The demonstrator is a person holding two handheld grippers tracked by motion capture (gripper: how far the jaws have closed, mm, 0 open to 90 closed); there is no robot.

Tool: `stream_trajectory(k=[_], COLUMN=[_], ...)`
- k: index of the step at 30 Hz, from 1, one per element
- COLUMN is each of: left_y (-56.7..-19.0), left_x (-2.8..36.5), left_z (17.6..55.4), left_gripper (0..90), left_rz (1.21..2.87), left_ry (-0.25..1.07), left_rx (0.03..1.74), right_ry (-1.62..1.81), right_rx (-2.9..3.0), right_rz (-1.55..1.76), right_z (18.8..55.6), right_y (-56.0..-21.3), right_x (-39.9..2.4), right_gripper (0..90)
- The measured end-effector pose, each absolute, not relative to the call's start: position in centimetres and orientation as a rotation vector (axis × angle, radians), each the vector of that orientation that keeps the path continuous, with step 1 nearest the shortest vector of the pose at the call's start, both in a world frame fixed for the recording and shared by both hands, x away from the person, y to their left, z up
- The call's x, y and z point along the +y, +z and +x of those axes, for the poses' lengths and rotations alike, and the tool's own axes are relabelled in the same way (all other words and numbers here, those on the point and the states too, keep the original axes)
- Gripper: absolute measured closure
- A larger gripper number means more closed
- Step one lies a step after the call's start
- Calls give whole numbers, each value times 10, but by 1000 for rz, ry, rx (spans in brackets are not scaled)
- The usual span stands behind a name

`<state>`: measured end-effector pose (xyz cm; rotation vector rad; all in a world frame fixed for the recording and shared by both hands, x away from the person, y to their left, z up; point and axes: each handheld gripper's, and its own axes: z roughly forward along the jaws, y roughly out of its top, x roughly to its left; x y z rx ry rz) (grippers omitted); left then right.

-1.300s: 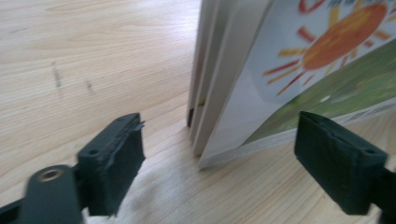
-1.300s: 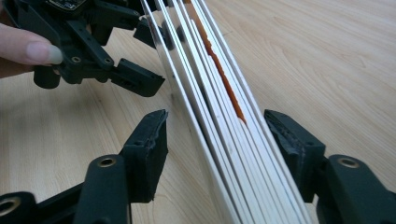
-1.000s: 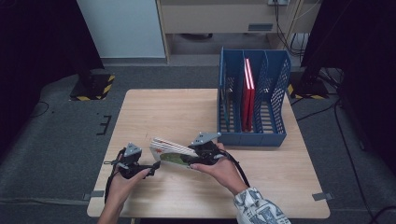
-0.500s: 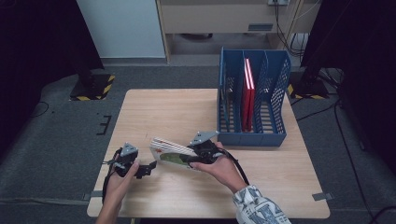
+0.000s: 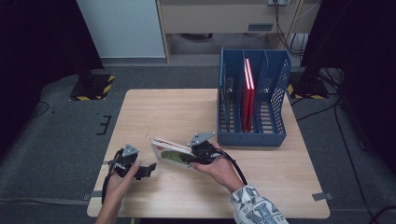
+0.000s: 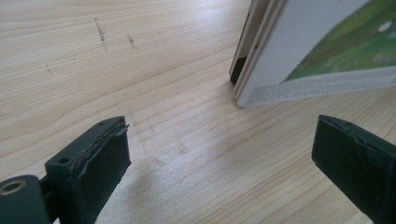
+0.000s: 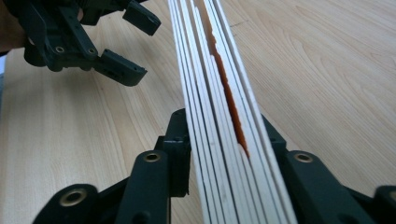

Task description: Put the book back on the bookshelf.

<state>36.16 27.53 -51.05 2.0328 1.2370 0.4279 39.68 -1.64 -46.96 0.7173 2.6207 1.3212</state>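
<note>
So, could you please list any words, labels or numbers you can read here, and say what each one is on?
None can be read.
Book: lines of small print along the cover's white margin, too blurred to read.
Red books in the blue file rack: no lettering shows.
Grey unit behind the table: a label, too small to read.

Bare tabletop (image 5: 154, 114) (rack (image 5: 252, 133) rightward)

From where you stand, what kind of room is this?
Probably a lab or recording studio: a lone wooden table on grey carpet, dark curtains around it, and hazard-striped stand bases with loose cables.
</note>
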Motion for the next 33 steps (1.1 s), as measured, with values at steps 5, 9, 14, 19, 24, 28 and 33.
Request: stream_trajectory(k=[5,9,14,19,24,28,33], left_y=[-511,-511,-512,-512,-514,-514,-514], left_x=[275,274,275,276,277,278,280], left_z=[362,362,362,363,363,364,364], left_gripper=[36,37,37,38,38,38,38], left_rz=[2034,2038,2039,2046,2052,2049,2045], left_ry=[433,434,432,429,428,429,432], left_rx=[1238,1238,1240,1244,1257,1265,1271], right_ry=[1305,1293,1286,1288,1302,1306,1312], right_rx=[2623,2609,2595,2585,2563,2533,2514], right_rz=[701,690,696,714,728,749,772], right_z=[397,395,395,396,396,397,399], right_y=[-470,-470,-469,-469,-467,-466,-464], right_x=[-16,-15,-15,-14,-15,-16,-18], right_gripper=[705,723,752,755,754,755,755])
